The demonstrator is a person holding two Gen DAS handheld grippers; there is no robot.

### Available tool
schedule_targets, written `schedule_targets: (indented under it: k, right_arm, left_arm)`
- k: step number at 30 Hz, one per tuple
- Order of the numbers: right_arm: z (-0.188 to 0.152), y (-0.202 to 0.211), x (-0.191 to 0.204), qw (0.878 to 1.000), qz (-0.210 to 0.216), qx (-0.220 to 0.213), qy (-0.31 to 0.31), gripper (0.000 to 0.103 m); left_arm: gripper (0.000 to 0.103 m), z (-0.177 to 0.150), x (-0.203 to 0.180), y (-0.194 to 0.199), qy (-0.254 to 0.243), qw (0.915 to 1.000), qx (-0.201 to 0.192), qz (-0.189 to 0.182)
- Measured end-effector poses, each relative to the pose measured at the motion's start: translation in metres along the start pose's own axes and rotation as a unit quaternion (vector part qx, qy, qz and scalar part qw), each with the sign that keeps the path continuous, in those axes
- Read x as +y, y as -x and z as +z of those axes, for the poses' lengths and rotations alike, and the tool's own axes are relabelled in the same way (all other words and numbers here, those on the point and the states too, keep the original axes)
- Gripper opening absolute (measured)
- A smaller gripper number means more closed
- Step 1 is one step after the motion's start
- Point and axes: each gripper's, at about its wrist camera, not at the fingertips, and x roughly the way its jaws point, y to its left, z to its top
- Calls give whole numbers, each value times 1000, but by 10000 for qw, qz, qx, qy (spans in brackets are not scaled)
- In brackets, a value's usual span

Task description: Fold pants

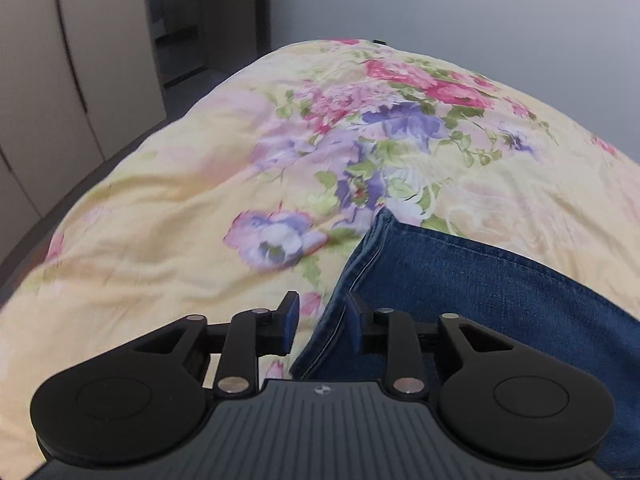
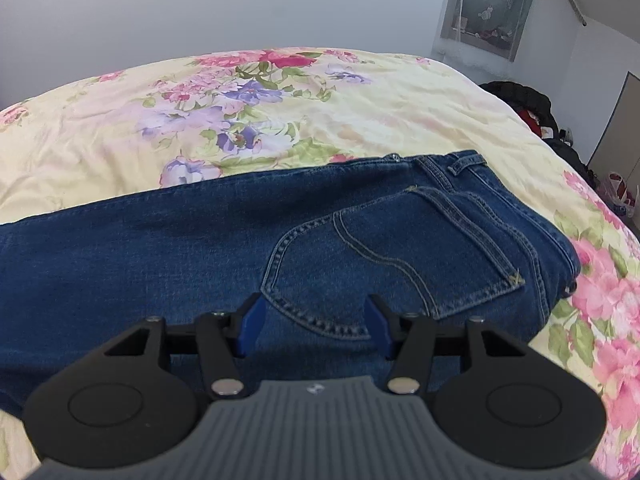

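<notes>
Plain grey wall behind. Bed fills both views, rumpled yellow floral cover. Pale cabinet doors at 10 o'clock in left view; curtained window at 1 o'clock in right view. Jeans lie flat across bed, back pocket up. Left tongs part-open straddling hem; right tongs wide over pocket, empty.

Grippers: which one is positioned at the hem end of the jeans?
The left gripper: its open jaws straddle the hem edge of the jeans. The right gripper is open above the back pocket, near the waistband.
</notes>
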Motion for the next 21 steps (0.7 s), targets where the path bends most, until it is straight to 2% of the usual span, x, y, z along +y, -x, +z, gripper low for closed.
schedule_targets:
  k: [2,5,8,11,13,14,15,17,19,21]
  right_arm:
    - [-10,10,-4,9999,81,43,-122,52]
    - [-23,22,-9,9996,161,66,-218,52]
    - [-33,33,-14,9996,142,55,-228,52]
    - [-42,43,-20,9995,134,45,-287,52]
    - [-49,48,-23,9994,128,66,-314,52]
    - [-53,49,-24,9993,135,77,-327,52]
    - [-56,52,-25,9993,133,82,-339,52]
    - [-61,53,-26,9993,122,94,-350,52]
    - [-64,52,-27,9990,142,117,-400,52]
    - [-66,51,-27,9984,179,134,-527,52]
  left_arm:
    - [53,-12,20,3,736,9968,93,-305]
    - [53,-30,41,5,1636,9841,245,-646]
    - [53,-45,48,10,2105,9734,230,-875]
    - [56,-55,49,12,2169,9719,225,-886]
    - [32,-62,48,14,2126,9746,145,-685]
    - [11,-66,48,15,2057,9762,112,-681]
    - [9,-69,48,14,2030,9765,96,-723]
    - [11,-72,50,8,2155,9733,123,-782]
    - [13,-74,54,0,2502,9639,67,-906]
    - [29,-76,58,-6,2906,9498,-41,-1161]
